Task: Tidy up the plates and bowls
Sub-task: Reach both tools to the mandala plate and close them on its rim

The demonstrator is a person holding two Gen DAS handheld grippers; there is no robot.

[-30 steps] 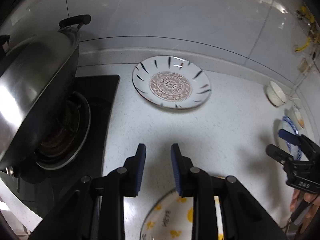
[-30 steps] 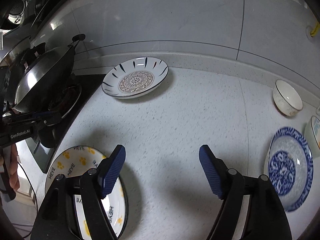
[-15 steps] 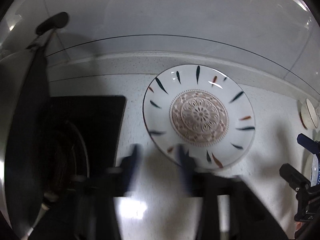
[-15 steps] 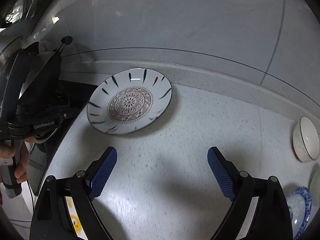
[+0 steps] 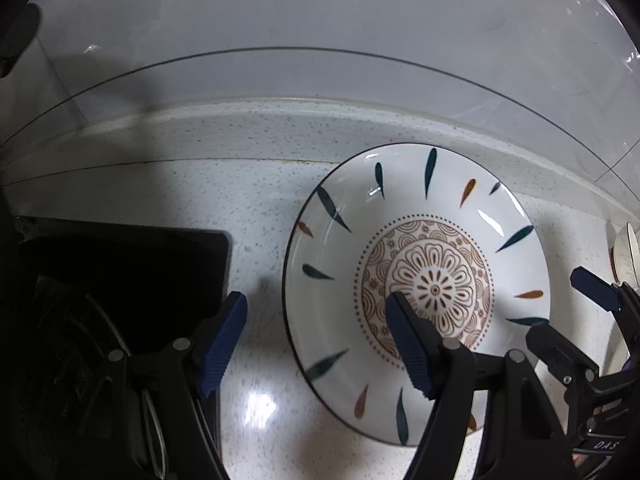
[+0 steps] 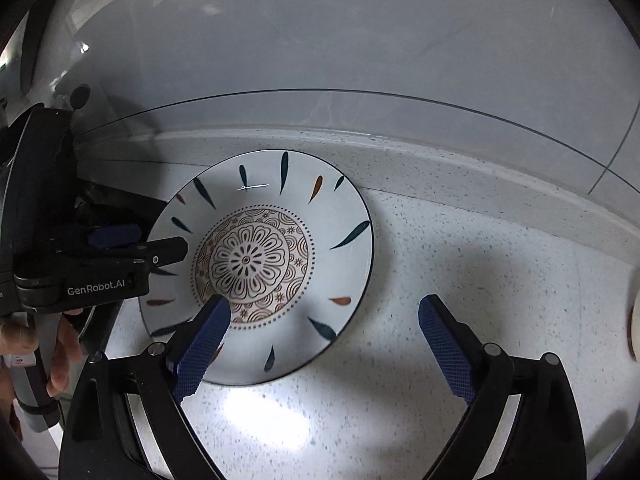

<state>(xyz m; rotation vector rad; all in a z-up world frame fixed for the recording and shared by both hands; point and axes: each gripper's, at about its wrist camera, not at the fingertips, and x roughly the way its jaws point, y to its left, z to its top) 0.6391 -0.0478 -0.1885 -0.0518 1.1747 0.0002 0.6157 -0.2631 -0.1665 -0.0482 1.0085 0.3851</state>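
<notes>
**On the counter by the backsplash: one patterned plate, two grippers around it**

On the speckled white countertop (image 6: 500, 280), close to the low backsplash ledge, sits the patterned plate (image 6: 280, 220): white, with a brown mandala in the middle and dark teal and orange teardrop strokes round the rim. It lies flat, with its left edge near the black cooktop (image 5: 120, 272).

The left gripper (image 5: 316, 340) is spread wide, straddling the plate's left rim, one blue pad over the counter and the other above the plate's well. Can't tell if either pad actually touches it.

The right gripper (image 6: 324, 344) is also wide open, its left pad over the plate's near edge and its right pad out over bare counter.

Readable text: "GenRobot.AI" on the left gripper's body in the right wrist view. A pale bowl (image 5: 624, 252) peeks in at the far right.
</notes>
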